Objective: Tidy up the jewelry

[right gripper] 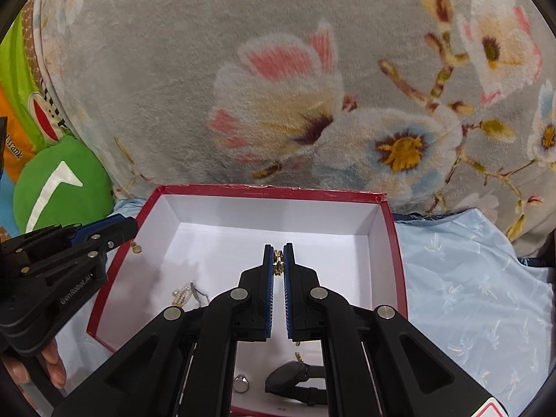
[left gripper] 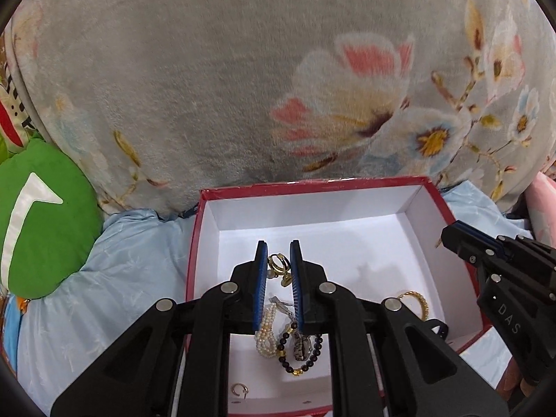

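Note:
A red box (left gripper: 312, 183) with a white inside lies on the bed. My left gripper (left gripper: 278, 245) hangs over its middle, shut on a gold earring (left gripper: 278, 264). In the right wrist view that earring (right gripper: 136, 247) dangles from the left gripper (right gripper: 129, 228) at the box's left wall. My right gripper (right gripper: 277, 247) is shut on a small gold piece (right gripper: 278, 261) above the box (right gripper: 271, 187) floor. On the floor lie a pearl bracelet (left gripper: 266, 333), a dark bead bracelet (left gripper: 302, 351), a gold bangle (left gripper: 413, 301), a black watch (right gripper: 295, 378) and a silver ring (right gripper: 241, 384).
A grey flowered plush blanket (left gripper: 243, 87) rises right behind the box. A green cushion (left gripper: 41, 215) lies at the left. Light blue sheet (right gripper: 469, 278) spreads around the box. A hand (right gripper: 52, 365) holds the left gripper's handle. The right gripper (left gripper: 451, 238) reaches over the box's right wall.

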The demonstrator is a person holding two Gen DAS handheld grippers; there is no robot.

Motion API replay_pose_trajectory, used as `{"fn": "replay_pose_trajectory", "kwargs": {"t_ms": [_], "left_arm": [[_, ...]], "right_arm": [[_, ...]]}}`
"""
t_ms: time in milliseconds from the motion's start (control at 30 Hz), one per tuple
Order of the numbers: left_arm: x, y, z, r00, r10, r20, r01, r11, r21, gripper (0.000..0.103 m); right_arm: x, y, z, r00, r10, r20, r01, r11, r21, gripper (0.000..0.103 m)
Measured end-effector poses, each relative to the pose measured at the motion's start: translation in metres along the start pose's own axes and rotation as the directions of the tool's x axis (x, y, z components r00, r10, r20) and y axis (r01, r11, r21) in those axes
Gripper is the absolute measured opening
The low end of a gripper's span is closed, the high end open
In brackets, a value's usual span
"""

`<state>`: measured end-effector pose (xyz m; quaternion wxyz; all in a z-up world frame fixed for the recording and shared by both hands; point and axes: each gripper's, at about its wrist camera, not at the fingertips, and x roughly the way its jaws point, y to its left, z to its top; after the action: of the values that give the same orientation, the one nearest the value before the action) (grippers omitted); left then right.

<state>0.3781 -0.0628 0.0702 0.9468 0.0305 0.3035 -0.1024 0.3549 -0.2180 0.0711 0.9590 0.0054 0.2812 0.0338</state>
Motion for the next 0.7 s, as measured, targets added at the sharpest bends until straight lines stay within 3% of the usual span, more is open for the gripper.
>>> {"fn": "replay_pose_trajectory", "kwargs": {"t_ms": [100, 167, 200, 233, 267, 300, 367, 700], "left_arm": [[0.013, -0.001, -0.003, 1.0, 0.005, -0.011, -0.005, 1.0, -0.004, 0.013], [0.02, -0.001, -0.005, 1.0, -0.005, -0.015, 0.005, 1.0, -0.012, 0.017], [0.023, -0.002, -0.006, 1.0, 0.002, -0.018, -0.003, 1.0, -0.009, 0.03], [0.024, -0.004, -0.008, 1.0, 0.012, -0.016, -0.012, 1.0, -0.007, 0.042], [0.023, -0.004, -0.008, 1.0, 0.031, 0.002, -0.031, 0.999, -0.01, 0.069], [0.021, -0.005, -0.009, 0.998, 0.055, 0.023, -0.055, 0.998, -0.013, 0.083], [0.015, -0.006, -0.009, 0.996, 0.065, 0.056, -0.064, 0.998, -0.011, 0.084], [0.014, -0.007, -0.007, 0.997, 0.056, 0.044, -0.056, 0.998, -0.011, 0.084]], "right_arm": [[0.011, -0.001, -0.001, 1.0, -0.005, -0.005, 0.005, 1.0, -0.001, 0.006], [0.017, -0.001, -0.003, 1.0, -0.014, -0.003, 0.014, 1.0, -0.008, 0.016], [0.019, -0.002, -0.003, 1.0, -0.024, 0.0, 0.024, 1.0, -0.01, 0.022], [0.02, -0.002, -0.004, 0.999, -0.037, 0.009, 0.037, 0.999, -0.007, 0.037], [0.02, -0.003, -0.004, 0.999, -0.043, 0.02, 0.043, 0.999, -0.003, 0.052], [0.018, -0.004, -0.005, 0.998, -0.054, 0.036, 0.054, 0.999, 0.005, 0.057], [0.015, -0.006, -0.005, 0.996, -0.064, 0.057, 0.063, 0.998, 0.016, 0.059], [0.011, -0.008, -0.002, 0.997, -0.058, 0.057, 0.057, 0.998, 0.022, 0.059]]}}
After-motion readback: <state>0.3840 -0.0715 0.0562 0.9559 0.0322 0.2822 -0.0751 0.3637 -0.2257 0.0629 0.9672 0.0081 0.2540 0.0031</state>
